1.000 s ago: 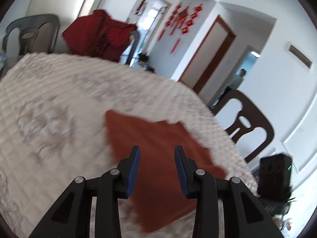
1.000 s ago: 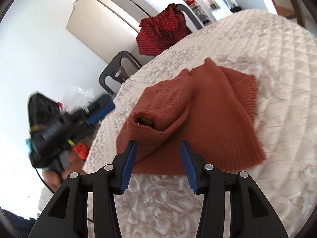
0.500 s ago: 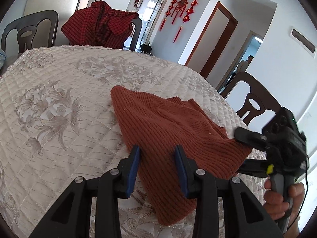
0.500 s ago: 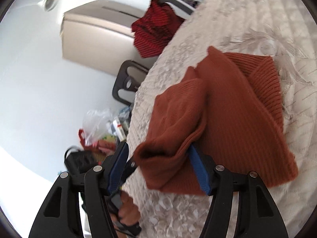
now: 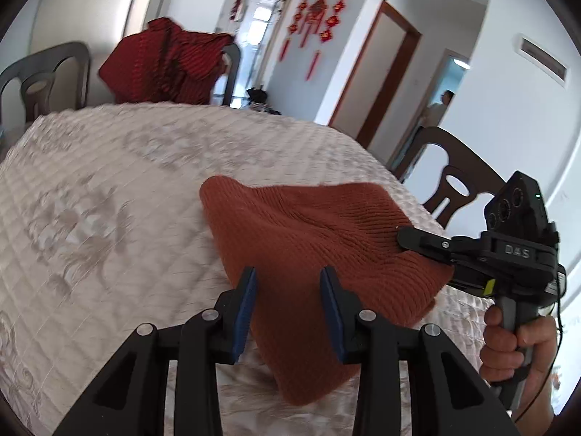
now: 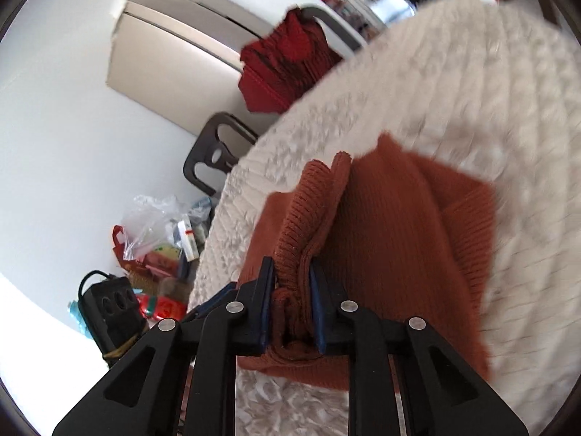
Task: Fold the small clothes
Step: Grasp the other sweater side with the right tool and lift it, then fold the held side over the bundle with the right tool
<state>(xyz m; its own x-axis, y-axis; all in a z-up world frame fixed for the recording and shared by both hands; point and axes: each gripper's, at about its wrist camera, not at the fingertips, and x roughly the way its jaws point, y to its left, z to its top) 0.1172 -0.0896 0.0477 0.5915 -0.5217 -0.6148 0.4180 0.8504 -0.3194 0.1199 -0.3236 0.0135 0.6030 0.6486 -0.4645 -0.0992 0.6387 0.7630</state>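
Note:
A rust-orange knitted sweater (image 5: 308,239) lies bunched on the quilted white tablecloth (image 5: 109,200). My left gripper (image 5: 288,294) is open and empty, its blue pads on either side of the sweater's near edge. My right gripper (image 6: 290,290) is shut on a bunched fold of the sweater (image 6: 392,239) and lifts that fold up. In the left wrist view the right gripper (image 5: 410,236) grips the sweater's right edge, held by a hand.
A red plaid garment (image 5: 170,61) hangs over a chair at the table's far side. Dark chairs (image 5: 454,181) stand around the table. A plastic bag of items (image 6: 159,229) sits on the floor off the table's edge.
My right gripper closed on the sweater's bunched fold and lifted it. The sweater bunched up higher on the right. My left gripper stayed open near the sweater's near edge.

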